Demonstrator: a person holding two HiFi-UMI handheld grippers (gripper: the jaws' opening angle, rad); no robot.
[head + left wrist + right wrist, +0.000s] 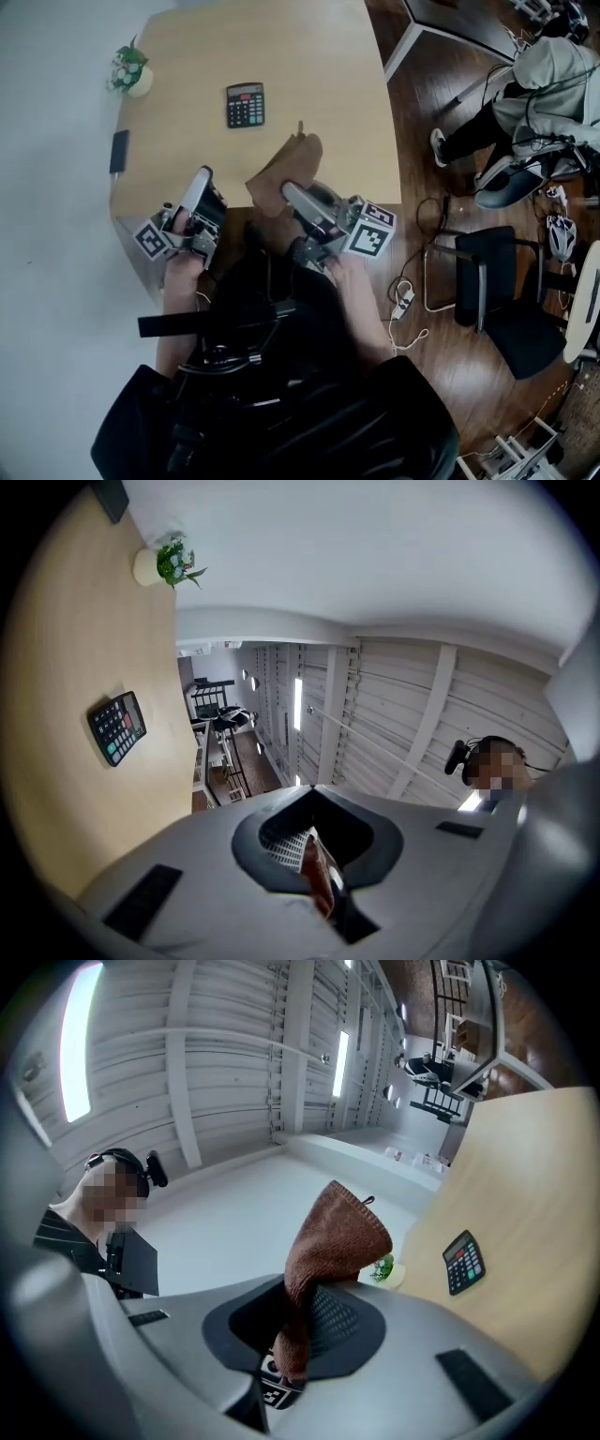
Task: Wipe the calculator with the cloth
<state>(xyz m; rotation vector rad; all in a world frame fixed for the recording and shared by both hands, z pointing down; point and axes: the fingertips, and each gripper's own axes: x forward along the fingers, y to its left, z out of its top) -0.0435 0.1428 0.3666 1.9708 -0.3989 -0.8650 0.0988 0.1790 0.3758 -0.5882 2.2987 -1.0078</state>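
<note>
Since the right tool (298,1335) is clamped on just one end of the brown woven cloth (333,1232), with the rest sticking out loose past the jaws, my first worry is the grip. Drag that across anything with a bit of friction and the cloth could pull right out. It could also fold under, so bare tool tips scrape the keys instead of fabric.

Left tool (314,850) has its jaws together. There's a thin reddish-brown sliver at the seam, and honestly I can't tell if that's fabric or just part of the tool.

Both tools are up over the near edge of the pale wooden desk (309,75). The small black calculator with the grey and coloured keys (245,104) lies flat further out, well apart from both tools, with nothing holding it.

That's problem two. It looks light and the desk looks slick, so a one-sided wipe would probably just shove it along, maybe toward the little potted plant in the white pot (128,72) at the far left corner. Pinning it with the closed left tool could mash the buttons or the display if it lands there.
</note>
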